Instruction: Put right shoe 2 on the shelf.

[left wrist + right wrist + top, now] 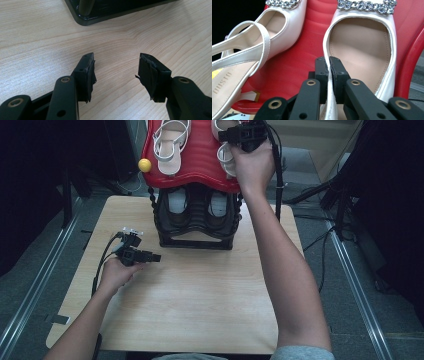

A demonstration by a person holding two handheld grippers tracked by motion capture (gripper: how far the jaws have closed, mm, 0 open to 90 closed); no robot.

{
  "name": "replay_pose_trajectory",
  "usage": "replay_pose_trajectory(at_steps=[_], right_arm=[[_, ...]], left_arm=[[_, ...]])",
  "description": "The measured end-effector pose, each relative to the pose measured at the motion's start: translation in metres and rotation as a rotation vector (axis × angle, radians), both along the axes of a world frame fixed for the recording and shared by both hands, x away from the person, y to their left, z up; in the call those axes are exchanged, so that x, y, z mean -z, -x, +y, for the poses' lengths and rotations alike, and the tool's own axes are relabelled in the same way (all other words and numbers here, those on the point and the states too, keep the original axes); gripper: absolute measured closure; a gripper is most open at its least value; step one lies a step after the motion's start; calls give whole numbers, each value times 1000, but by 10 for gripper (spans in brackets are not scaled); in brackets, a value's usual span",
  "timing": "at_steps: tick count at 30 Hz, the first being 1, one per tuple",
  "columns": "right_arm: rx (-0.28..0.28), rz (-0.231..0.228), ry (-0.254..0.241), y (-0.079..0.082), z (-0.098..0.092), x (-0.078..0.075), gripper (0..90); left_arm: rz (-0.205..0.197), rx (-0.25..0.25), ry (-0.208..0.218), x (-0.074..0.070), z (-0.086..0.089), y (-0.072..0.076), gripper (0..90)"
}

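Note:
A pair of pearl-white slingback shoes with rhinestone trim lies on the red top shelf (200,155) of a black shoe rack (197,227). My right gripper (329,65) is shut on the inner side wall of the right shoe (359,42), the rim pinched between its pads. From above, that gripper (225,135) sits at the rack's upper right over the same shoe (226,159). The left shoe (170,145) lies untouched beside it, its strap and heel (242,57) close by. My left gripper (116,67) hovers open over the bare wood, left of the rack (152,256).
A light wooden table (190,300) carries the rack, whose black base corner (100,15) lies just ahead of the left gripper. A yellow ball (144,165) sticks out at the red shelf's left edge. More pale shoes (177,202) sit on the lower tier. Metal floor rails flank the table.

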State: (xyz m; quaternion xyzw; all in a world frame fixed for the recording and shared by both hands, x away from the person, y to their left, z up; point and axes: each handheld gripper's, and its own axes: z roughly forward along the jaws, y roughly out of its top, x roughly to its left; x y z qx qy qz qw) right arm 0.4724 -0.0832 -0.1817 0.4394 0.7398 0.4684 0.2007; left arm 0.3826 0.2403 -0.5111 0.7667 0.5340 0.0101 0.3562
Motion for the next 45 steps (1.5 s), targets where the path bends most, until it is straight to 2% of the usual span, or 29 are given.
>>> replay_pose_trajectory(at_steps=[5, 8, 14, 30, 38, 45], right_arm=[[-8, -10, -37, 1, 0, -4, 836], [-9, -25, -22, 3, 3, -9, 836], [-3, -29, -25, 4, 0, -12, 817], [17, -27, -23, 2, -18, -14, 719], [23, -42, -16, 5, -29, -13, 706], [38, -49, -29, 7, -44, -14, 697]], left_arm=[[-1, -6, 5, 0, 0, 0, 474], [0, -7, 5, 0, 0, 0, 474], [1, -6, 4, 0, 0, 0, 473], [3, 3, -5, 1, -1, -1, 471], [5, 1, -7, 2, 0, -1, 471], [7, 0, -6, 1, 0, 0, 470]])
